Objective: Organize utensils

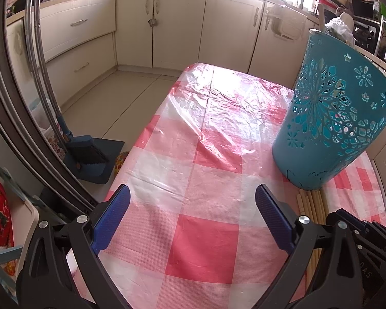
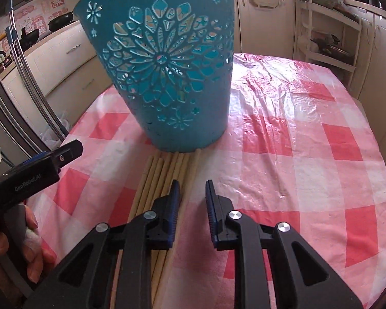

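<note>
One teal basket (image 2: 164,77) with cut-out flower patterns stands upright on the table (image 2: 308,154), which has a pink and white checked plastic cover. Right in front of it lies a bundle of pale wooden sticks (image 2: 164,172), chopsticks by the look of them, roughly seven or eight, though I can't count exactly since the gripper covers part of them. They lie flat, side by side, their long axis running from the near edge of the table straight toward the basket, far ends touching or just short of its base. The right gripper (image 2: 192,193) sits low over the right side of the bundle, jaws narrow with a small gap, and the rightmost stick seems to run between them, but I can't tell if the pads actually press on it. The left gripper (image 1: 193,219) hovers over bare cloth to the left of the sticks, jaws wide apart, nothing in them. There's plenty of open tabletop to the right of the basket and behind it; the left table edge drops off to the kitchen floor.
</note>
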`<state>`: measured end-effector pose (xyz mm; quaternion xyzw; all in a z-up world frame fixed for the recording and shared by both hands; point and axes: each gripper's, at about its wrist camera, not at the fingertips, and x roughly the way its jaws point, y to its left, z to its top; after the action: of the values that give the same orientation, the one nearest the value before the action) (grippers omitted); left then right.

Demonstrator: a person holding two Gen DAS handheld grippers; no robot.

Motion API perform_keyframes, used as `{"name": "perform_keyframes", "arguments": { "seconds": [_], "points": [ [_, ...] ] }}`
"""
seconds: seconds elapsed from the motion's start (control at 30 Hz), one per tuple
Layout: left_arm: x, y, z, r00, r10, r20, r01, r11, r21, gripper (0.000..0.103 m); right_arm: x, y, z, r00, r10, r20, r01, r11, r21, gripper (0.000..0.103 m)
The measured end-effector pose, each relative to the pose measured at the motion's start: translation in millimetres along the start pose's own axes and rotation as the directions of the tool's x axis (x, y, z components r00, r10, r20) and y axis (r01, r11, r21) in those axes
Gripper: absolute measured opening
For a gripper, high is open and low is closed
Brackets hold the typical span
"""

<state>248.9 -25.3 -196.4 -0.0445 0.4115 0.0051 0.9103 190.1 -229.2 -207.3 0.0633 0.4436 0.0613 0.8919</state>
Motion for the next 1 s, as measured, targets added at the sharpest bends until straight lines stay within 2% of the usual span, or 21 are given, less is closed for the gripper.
{"name": "perform_keyframes", "arguments": {
  "seconds": [0.1,0.2,0.27,0.37,0.5,0.73,0.83,1.0],
  "points": [
    [0,0,0,1.0,0.0,0.0,0.0,1.0,-0.001,0.094,-2,-1,-4,1.0,-0.015,-0.016,0.015,0.999,-0.028,0.009],
    [0,-2,-1,1.0,0.0,-0.002,0.0,1.0,0.009,0.094,-6,-3,-9,0.999,-0.024,-0.029,0.022,0.997,-0.073,0.009],
    [0,-9,-3,1.0,0.0,-0.031,0.001,0.999,0.043,0.094,-12,-9,-15,0.999,-0.022,-0.029,0.019,0.996,-0.085,0.009],
    [-4,-27,-11,0.992,-0.084,-0.094,0.094,0.99,0.109,0.094,-21,-25,-25,1.0,0.028,0.003,-0.028,0.999,-0.037,0.008],
    [-11,-50,-17,0.986,-0.121,-0.116,0.139,0.978,0.156,0.094,-23,-34,-29,0.998,0.061,0.022,-0.061,0.998,0.009,0.006],
    [2,-68,-22,0.984,-0.051,-0.172,0.087,0.975,0.206,0.094,-25,-43,-28,0.994,0.106,0.025,-0.107,0.993,0.047,0.006],
    [7,-67,-24,0.979,-0.047,-0.198,0.086,0.977,0.196,0.094,-26,-45,-29,0.993,0.119,0.026,-0.12,0.991,0.055,0.006],
    [5,-69,-22,0.98,-0.05,-0.19,0.087,0.978,0.19,0.094,-26,-47,-29,0.991,0.13,0.026,-0.132,0.989,0.062,0.006]
  ]
}}
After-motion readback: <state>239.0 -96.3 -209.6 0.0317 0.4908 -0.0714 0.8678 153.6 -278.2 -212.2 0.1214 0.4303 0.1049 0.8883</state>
